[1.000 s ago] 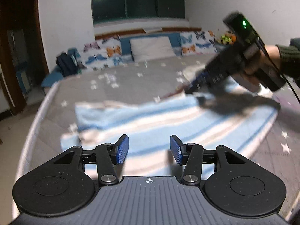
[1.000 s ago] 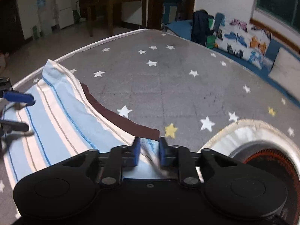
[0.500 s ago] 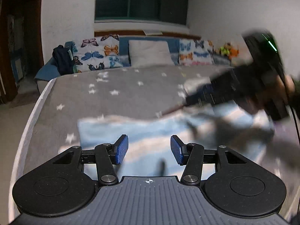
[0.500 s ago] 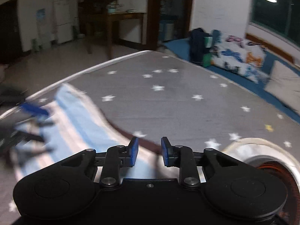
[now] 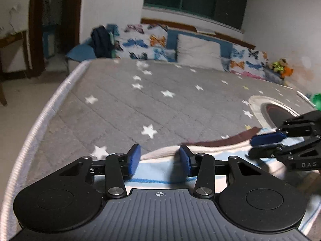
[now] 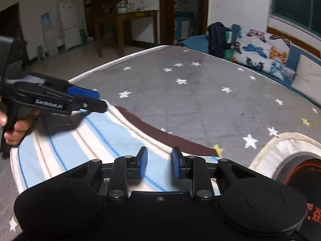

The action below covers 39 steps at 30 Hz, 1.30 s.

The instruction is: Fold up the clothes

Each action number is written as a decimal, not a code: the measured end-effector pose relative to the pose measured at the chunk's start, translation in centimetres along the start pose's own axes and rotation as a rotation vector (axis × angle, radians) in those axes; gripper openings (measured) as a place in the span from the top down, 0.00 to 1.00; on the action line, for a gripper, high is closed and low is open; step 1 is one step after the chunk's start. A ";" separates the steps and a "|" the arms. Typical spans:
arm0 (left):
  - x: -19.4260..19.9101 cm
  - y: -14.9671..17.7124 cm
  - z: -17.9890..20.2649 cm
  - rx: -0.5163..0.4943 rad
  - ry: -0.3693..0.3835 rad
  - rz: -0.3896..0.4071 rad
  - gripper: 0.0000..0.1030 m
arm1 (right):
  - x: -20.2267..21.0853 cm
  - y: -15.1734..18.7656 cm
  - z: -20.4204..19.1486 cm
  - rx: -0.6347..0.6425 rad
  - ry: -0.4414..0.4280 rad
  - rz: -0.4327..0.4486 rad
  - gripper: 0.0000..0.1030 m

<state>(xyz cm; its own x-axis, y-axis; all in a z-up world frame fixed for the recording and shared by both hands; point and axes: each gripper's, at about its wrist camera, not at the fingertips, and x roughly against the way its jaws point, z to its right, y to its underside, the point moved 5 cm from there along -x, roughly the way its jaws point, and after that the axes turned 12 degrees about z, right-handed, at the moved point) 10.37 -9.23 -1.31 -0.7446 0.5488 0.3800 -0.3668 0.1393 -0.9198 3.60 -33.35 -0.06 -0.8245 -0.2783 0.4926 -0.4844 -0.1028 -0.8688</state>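
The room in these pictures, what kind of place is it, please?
Most likely a bedroom in a home, open to a living area. A wide bed in a grey star-print cover fills it, pillows line its far end, and a wooden table and white fridge stand beyond.

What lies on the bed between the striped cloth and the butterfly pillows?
Only bare grey bedcover with white stars. The right wrist view shows it from the striped cloth up to the butterfly pillows; the left wrist view agrees.
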 end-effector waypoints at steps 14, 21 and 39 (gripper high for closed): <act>-0.1 1.0 -0.6 -0.042 -0.037 -0.020 0.55 | 5.5 3.3 5.9 -0.101 0.205 0.023 0.72; 0.0 0.7 -0.5 -0.050 -0.042 -0.024 0.55 | 5.8 4.6 7.1 -0.124 0.229 0.021 0.70; 1.9 -0.1 0.1 -0.012 -0.023 0.021 0.53 | 7.6 4.8 8.8 -0.102 0.360 0.065 0.66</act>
<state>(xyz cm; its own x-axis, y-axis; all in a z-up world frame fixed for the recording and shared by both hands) 8.93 -8.34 -0.52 -0.7643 0.5330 0.3629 -0.3445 0.1382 -0.9286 -2.41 -44.36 -0.95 -0.8954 0.0746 0.4389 -0.4398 0.0049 -0.8981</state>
